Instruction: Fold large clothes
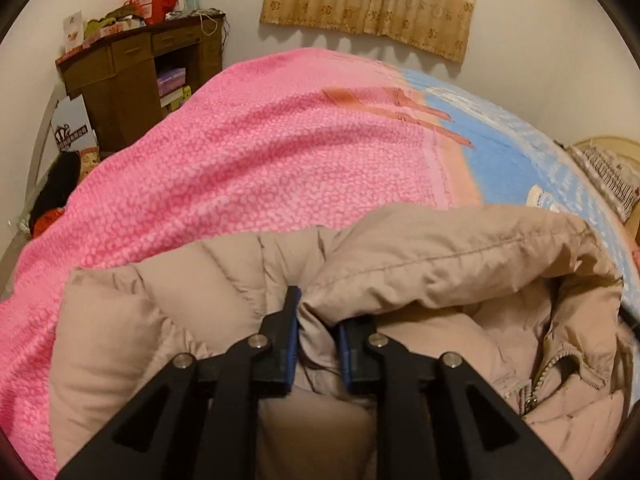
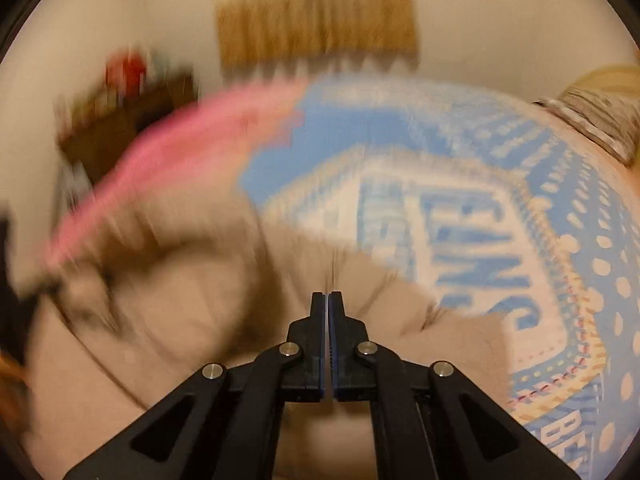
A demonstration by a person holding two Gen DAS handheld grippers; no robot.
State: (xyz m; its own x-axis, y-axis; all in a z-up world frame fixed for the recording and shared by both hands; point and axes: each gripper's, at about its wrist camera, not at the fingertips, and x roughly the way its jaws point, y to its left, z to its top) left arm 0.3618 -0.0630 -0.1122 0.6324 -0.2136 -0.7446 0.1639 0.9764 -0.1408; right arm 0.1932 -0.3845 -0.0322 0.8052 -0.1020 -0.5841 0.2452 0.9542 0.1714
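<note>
A pink blanket fills the left of the bed. The puffy tan coat lies at the bottom middle. The left hand-held gripper pinches a coat fold. The right hand-held gripper is squeezed tight over the coat; whether it grips cloth is unclear.

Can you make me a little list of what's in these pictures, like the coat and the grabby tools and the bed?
coat: beige puffer jacket, zip open, lying on the bed
left tool: shut on a bunched fold of the jacket
right tool: shut, above the jacket; whether it holds cloth cannot be told, picture blurred
bed covers: pink blanket beside a blue patterned blanket
behind bed: brown wooden desk, tan curtain
</note>
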